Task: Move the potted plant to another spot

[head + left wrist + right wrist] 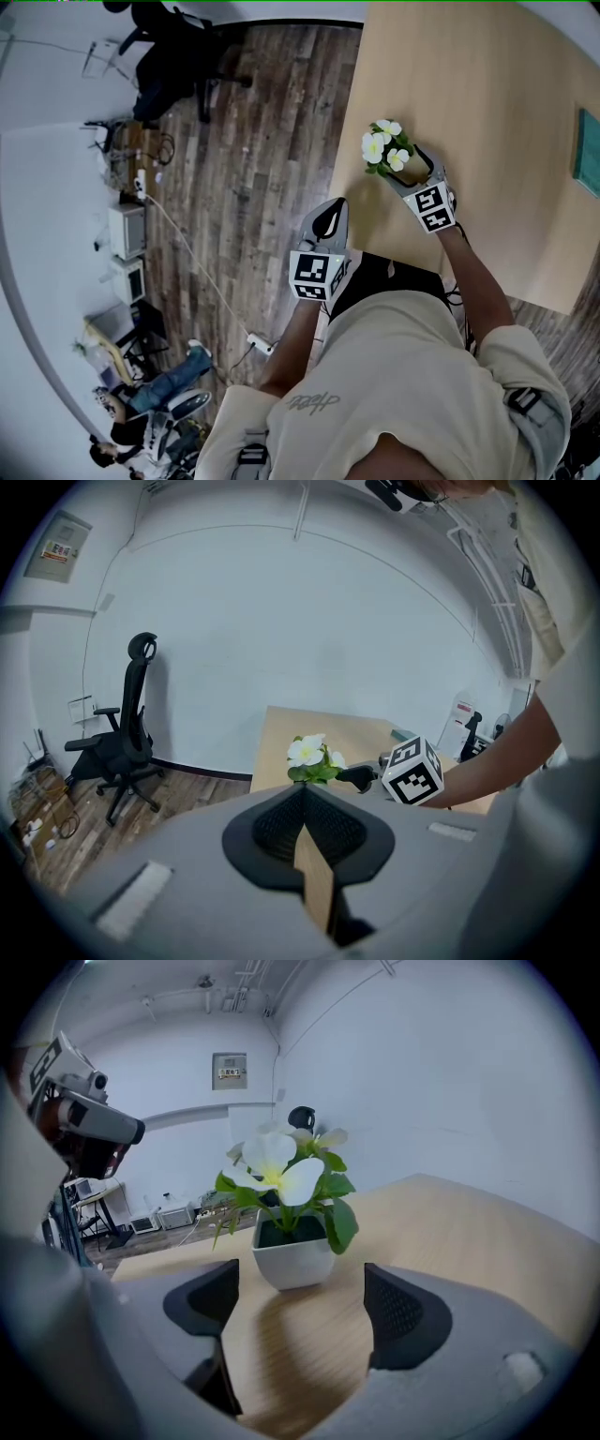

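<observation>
Bearing potted plant (386, 150): pale wooden table (487, 103).

Overhead, two low; potted plant (386, 152) common

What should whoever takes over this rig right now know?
Right gripper: open, fingers wide apart, nothing gripped.
Left gripper: shut, empty, by the table's edge.
Plant: upright on the table near that edge, just ahead of the right fingers, untouched.
Done: cannot tell whether the plant has been moved.
Left: if not, close on it, carry it to another spot, release.
</observation>
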Demonstrator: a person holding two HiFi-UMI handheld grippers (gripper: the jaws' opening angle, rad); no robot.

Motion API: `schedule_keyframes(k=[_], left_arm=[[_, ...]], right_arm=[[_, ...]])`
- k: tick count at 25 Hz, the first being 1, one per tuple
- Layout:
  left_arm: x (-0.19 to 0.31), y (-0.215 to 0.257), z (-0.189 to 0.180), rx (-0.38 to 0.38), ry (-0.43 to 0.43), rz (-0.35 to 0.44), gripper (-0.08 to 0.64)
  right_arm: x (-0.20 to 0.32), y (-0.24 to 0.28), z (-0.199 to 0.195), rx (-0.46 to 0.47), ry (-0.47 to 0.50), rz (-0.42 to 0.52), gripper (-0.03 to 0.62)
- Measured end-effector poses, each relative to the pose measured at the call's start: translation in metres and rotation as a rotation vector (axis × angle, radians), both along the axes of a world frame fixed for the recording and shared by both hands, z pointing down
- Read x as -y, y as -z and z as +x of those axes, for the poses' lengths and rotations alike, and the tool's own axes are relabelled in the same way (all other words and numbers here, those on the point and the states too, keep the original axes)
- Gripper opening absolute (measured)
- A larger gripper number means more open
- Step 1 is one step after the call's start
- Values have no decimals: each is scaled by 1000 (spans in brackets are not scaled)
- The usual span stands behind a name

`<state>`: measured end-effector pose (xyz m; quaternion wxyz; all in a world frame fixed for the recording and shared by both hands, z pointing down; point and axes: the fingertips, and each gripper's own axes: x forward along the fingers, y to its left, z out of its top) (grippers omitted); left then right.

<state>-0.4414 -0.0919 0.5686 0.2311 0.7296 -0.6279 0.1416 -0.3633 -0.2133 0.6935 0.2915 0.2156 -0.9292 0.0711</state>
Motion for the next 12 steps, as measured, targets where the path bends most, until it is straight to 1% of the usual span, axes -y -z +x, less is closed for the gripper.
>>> schedule_keyframes(k=[4, 7, 9, 10, 12], left_arm=[[2, -7, 12, -1, -37, 3, 15], [5, -1, 18, 3, -61, 14, 17], [10, 6, 17, 12, -65, 37, 15], [13, 9, 16, 16, -65, 49, 15], [14, 13, 15, 20, -64, 61, 15]], right_arm=[[-6, 1, 21, 26, -40, -30, 417], [-17, 11, 38, 35, -49, -41, 402], [-21, 20, 45, 49, -44, -26, 348], [-22, 25, 49, 62, -42, -15, 332], [-26, 34, 55, 87, -46, 4, 271]])
